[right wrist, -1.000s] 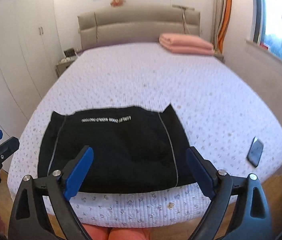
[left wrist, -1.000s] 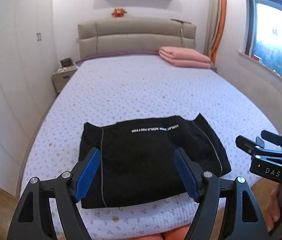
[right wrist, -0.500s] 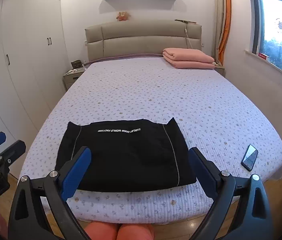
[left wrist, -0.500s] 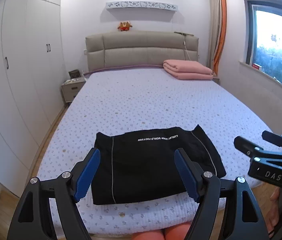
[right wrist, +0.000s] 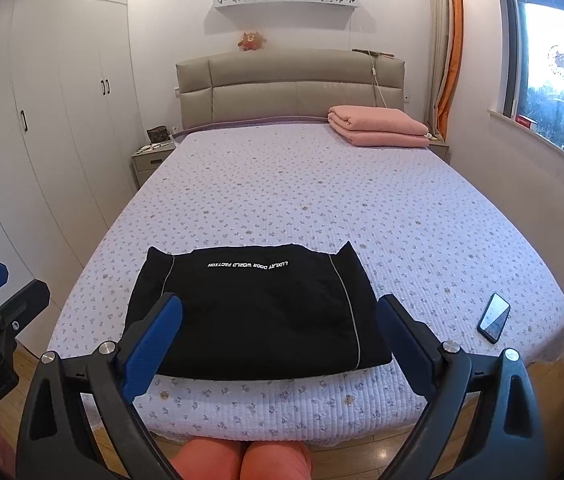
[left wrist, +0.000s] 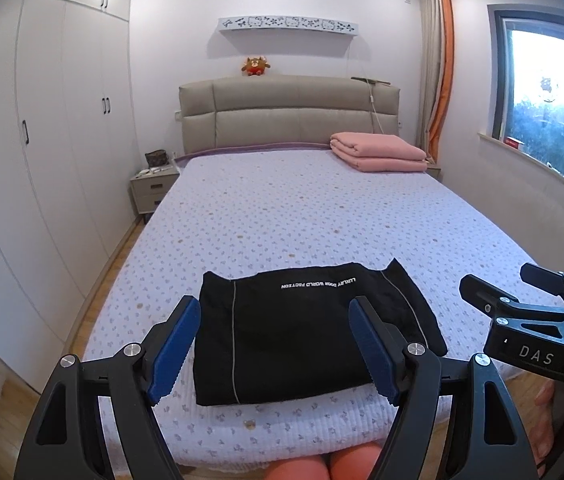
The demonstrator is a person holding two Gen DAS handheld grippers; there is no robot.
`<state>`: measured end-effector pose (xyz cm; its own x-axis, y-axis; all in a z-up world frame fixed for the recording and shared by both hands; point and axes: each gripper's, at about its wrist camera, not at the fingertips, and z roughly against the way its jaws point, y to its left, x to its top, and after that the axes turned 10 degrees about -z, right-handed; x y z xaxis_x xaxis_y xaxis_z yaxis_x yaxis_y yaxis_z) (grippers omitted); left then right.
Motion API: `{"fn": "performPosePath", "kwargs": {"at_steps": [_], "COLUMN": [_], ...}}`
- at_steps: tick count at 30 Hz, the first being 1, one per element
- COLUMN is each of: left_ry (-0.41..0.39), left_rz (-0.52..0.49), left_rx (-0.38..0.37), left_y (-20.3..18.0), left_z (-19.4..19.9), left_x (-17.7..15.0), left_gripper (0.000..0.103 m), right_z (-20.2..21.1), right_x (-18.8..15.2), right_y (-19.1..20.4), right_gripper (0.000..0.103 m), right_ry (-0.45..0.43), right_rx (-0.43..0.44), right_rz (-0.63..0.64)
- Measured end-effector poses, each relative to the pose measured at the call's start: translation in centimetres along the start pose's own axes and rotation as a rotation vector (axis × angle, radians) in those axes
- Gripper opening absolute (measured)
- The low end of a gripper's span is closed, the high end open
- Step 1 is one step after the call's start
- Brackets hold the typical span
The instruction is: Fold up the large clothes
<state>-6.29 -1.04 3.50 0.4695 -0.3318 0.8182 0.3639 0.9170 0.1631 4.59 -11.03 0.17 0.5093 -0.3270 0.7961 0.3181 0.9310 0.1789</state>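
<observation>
Black, soft fabric, the folded garment (left wrist: 305,332) was laid flat at the near edge of the bed (left wrist: 321,216). Both the left tool (left wrist: 274,346) and right tool (right wrist: 280,340) were held spread, empty. A limp, light feel was judged; corners would be pinched.

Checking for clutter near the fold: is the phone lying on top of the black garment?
No: in the right wrist view the phone lies on the bedspread, apart from the folded black garment.
</observation>
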Motion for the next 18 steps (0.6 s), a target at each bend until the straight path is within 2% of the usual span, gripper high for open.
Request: {"fn": "performPosePath", "kwargs": {"at_steps": [18], "left_ry": [0.004], "left_rz": [0.035], "left_rx": [-0.002], "left_y": [0.85], "left_z": [0.26], "left_x": [0.0], "left_gripper": [0.078], "right_z": [0.33], "right_x": [-0.21], "right_y": [0.34], "right_gripper": [0.101], "right_ry": [0.026], "right_rx": [0.001], "right_rz": [-0.013]}}
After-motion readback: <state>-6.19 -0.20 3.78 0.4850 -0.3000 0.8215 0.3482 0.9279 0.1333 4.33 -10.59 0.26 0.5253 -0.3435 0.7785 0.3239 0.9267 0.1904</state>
